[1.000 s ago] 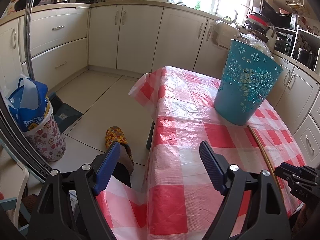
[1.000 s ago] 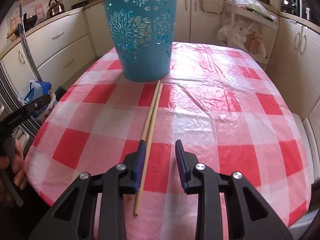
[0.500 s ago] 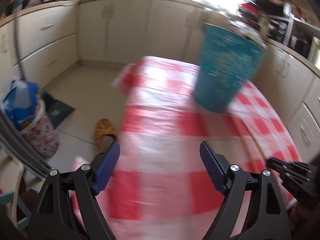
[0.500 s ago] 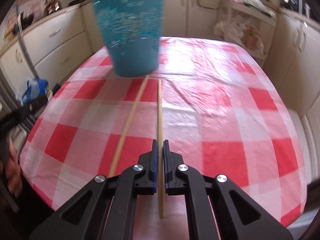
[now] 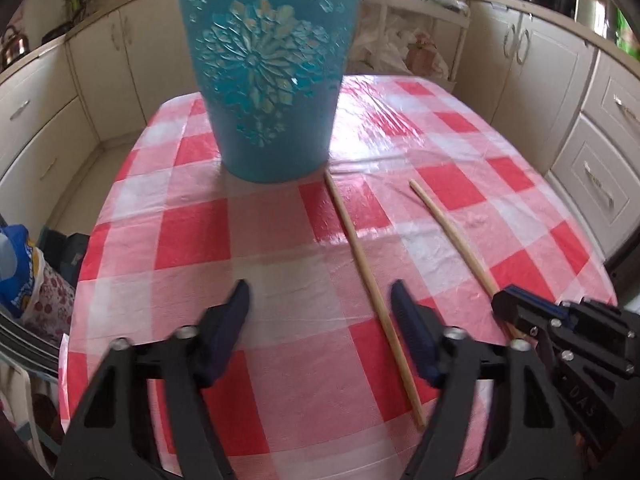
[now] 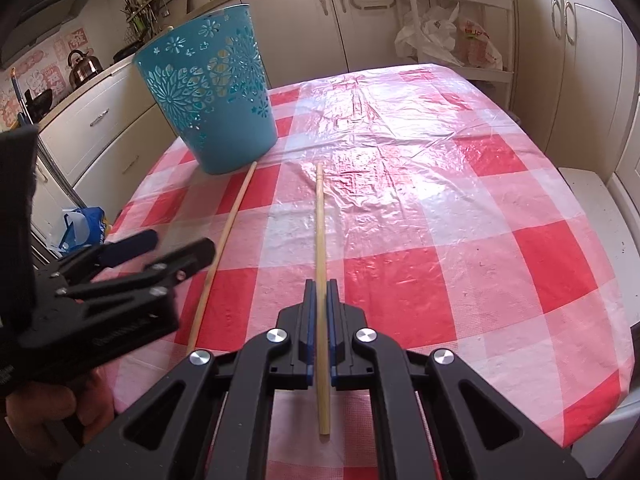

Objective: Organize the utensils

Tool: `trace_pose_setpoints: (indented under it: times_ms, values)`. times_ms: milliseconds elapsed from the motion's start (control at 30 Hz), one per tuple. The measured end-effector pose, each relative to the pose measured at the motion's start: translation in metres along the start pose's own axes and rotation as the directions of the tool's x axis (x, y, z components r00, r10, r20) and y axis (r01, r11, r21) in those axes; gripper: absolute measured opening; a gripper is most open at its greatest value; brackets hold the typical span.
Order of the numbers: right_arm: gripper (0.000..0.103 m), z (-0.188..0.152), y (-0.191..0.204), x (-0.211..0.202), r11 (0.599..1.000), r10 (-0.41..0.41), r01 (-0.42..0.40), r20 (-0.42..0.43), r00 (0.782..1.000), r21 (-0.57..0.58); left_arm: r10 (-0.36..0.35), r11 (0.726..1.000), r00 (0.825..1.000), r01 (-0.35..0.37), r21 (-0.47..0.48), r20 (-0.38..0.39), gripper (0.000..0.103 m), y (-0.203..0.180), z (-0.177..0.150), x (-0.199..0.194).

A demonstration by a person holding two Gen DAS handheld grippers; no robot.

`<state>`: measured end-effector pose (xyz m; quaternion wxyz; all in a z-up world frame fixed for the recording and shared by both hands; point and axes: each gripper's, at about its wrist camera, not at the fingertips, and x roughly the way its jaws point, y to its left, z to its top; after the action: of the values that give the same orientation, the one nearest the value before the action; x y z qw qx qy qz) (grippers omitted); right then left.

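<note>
Two long wooden chopsticks are on the red-and-white checked table (image 5: 192, 236). My right gripper (image 6: 319, 294) is shut on one chopstick (image 6: 320, 220), which points away toward the far side; it also shows in the left wrist view (image 5: 452, 236). The other chopstick (image 5: 366, 276) lies flat on the cloth, its far end touching the teal flower-pattern basket (image 5: 268, 76). My left gripper (image 5: 320, 304) is open and empty, hovering low over the cloth with its right finger just beside this chopstick. The basket (image 6: 212, 100) stands upright at the table's far left.
Cream kitchen cabinets (image 5: 532, 64) surround the table. A floral bag and a blue bag (image 5: 24, 272) stand on the floor to the left. A white rack with plastic bags (image 6: 448, 28) stands behind the table. The table's near edge is close below both grippers.
My right gripper closed on one chopstick and pulled it apart from the other. My left gripper swung right from the table's left edge to face the basket and the lying chopstick.
</note>
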<state>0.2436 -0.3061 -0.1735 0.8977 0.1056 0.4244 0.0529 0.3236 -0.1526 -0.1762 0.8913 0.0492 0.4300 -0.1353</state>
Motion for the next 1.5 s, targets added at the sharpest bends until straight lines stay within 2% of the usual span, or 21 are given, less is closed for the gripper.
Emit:
trace_pose_setpoints:
  times_ms: [33, 67, 167, 233, 333, 433, 533, 600, 667, 700, 800, 833, 867, 1167, 1267, 1400, 1467, 1500]
  values:
    - [0.006, -0.001, 0.003, 0.000, 1.000, 0.003, -0.003, -0.001, 1.000, -0.012, -0.011, 1.000, 1.000, 0.011, 0.001, 0.011, 0.041, 0.000, -0.002, -0.002]
    - [0.006, -0.001, 0.005, 0.000, 1.000, 0.002, -0.002, -0.002, 1.000, -0.024, 0.012, 1.000, 1.000, -0.012, 0.012, -0.002, 0.025, -0.003, -0.004, 0.000]
    - [0.006, -0.004, 0.015, 0.001, 0.998, 0.008, -0.008, -0.007, 1.000, -0.064, 0.013, 1.000, 1.000, -0.013, 0.001, 0.008, 0.008, 0.000, -0.012, -0.006]
    - [0.006, -0.006, 0.020, 0.000, 0.997, 0.015, -0.016, -0.012, 1.000, -0.079, 0.012, 1.000, 1.000, -0.012, -0.019, 0.009, 0.002, 0.005, -0.016, -0.010]
    - [0.006, -0.011, 0.025, -0.002, 0.996, 0.018, -0.019, -0.014, 1.000, -0.089, 0.002, 0.999, 1.000, -0.001, -0.047, 0.018, 0.002, 0.011, -0.028, -0.021]
    - [0.006, -0.012, 0.026, -0.003, 0.997, 0.018, -0.019, -0.015, 1.000, -0.079, -0.076, 0.992, 0.997, 0.079, -0.101, 0.033, 0.002, 0.017, -0.031, -0.030]
    - [0.006, -0.013, 0.025, -0.004, 0.998, 0.018, -0.019, -0.013, 1.000, -0.068, -0.106, 0.991, 0.993, 0.110, -0.079, 0.056, 0.003, 0.005, -0.023, -0.034]
    - [0.006, -0.013, 0.024, -0.004, 0.998, 0.021, -0.022, -0.012, 1.000, -0.063, -0.112, 0.992, 0.993, 0.114, -0.048, 0.048, 0.012, -0.006, -0.016, -0.031]
    - [0.006, -0.012, 0.022, -0.004, 0.998, 0.027, -0.028, -0.011, 1.000, -0.055, -0.086, 0.996, 0.996, 0.087, -0.032, 0.035, 0.041, -0.014, -0.009, -0.022]
    - [0.006, -0.012, 0.021, -0.005, 0.998, 0.030, -0.030, -0.010, 1.000, -0.052, -0.068, 0.997, 0.997, 0.069, -0.030, 0.024, 0.044, -0.016, -0.006, -0.017]
    - [0.006, -0.012, 0.020, -0.005, 0.998, 0.036, -0.036, -0.007, 0.999, -0.052, -0.026, 1.000, 1.000, 0.026, -0.011, -0.012, 0.040, -0.021, -0.005, -0.002]
    - [0.006, -0.012, 0.020, -0.005, 0.998, 0.037, -0.037, -0.007, 0.999, -0.053, -0.014, 1.000, 1.000, 0.014, 0.005, -0.007, 0.018, -0.022, -0.006, -0.004]
    - [0.006, -0.012, 0.020, -0.005, 0.998, 0.038, -0.038, -0.007, 0.999, -0.052, -0.009, 1.000, 1.000, 0.009, 0.017, -0.007, 0.005, -0.022, -0.007, -0.006]
    - [0.006, -0.010, 0.021, -0.004, 0.998, 0.050, -0.051, -0.007, 0.999, -0.048, -0.024, 0.997, 0.999, 0.025, -0.075, 0.024, 0.004, 0.017, -0.044, -0.039]
    - [0.006, -0.003, 0.022, -0.007, 0.997, 0.055, -0.054, 0.013, 0.998, -0.048, -0.068, 0.993, 0.998, 0.069, -0.097, 0.017, 0.004, 0.025, -0.052, -0.046]
    - [0.006, 0.010, 0.027, 0.000, 0.997, 0.043, -0.042, 0.010, 0.999, -0.066, -0.093, 0.991, 0.995, 0.096, -0.094, 0.038, 0.005, 0.030, -0.041, -0.054]
    - [0.007, 0.016, 0.030, 0.007, 0.996, 0.041, -0.042, -0.004, 0.999, -0.079, -0.094, 0.991, 0.994, 0.098, -0.090, 0.046, 0.012, 0.030, -0.030, -0.052]
    - [0.010, 0.019, 0.032, 0.011, 0.995, 0.036, -0.037, -0.010, 0.999, -0.093, -0.092, 0.992, 0.995, 0.096, -0.086, 0.047, 0.015, 0.031, -0.023, -0.049]
